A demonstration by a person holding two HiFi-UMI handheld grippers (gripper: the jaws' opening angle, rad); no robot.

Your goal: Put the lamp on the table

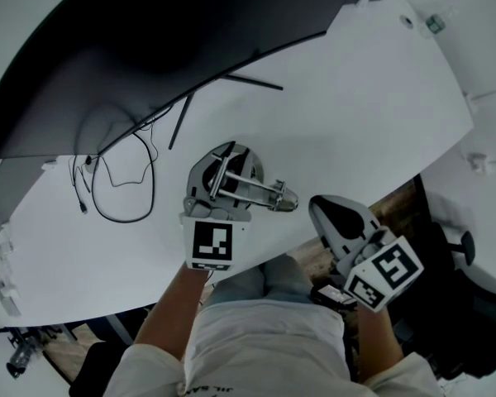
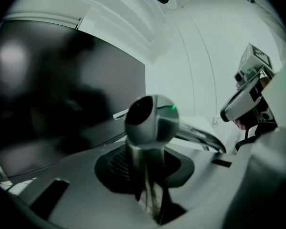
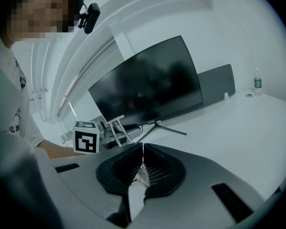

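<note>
The lamp is silvery metal, with a round head that has a dark face and a small green light. Its stem stands upright between the jaws of my left tongs, and a thin arm reaches off to their right. The white table spreads beneath and ahead of them.

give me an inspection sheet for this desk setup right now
surface: white table
job's things: silver lamp, appears to stand on the table near its front edge
clutter: bottle at the far corner
grippers: left gripper open, the lamp's post between its jaws; right gripper shut, empty
cables: black cable loops on the table below the monitor
surroundings: large dark monitor; white walls
</note>
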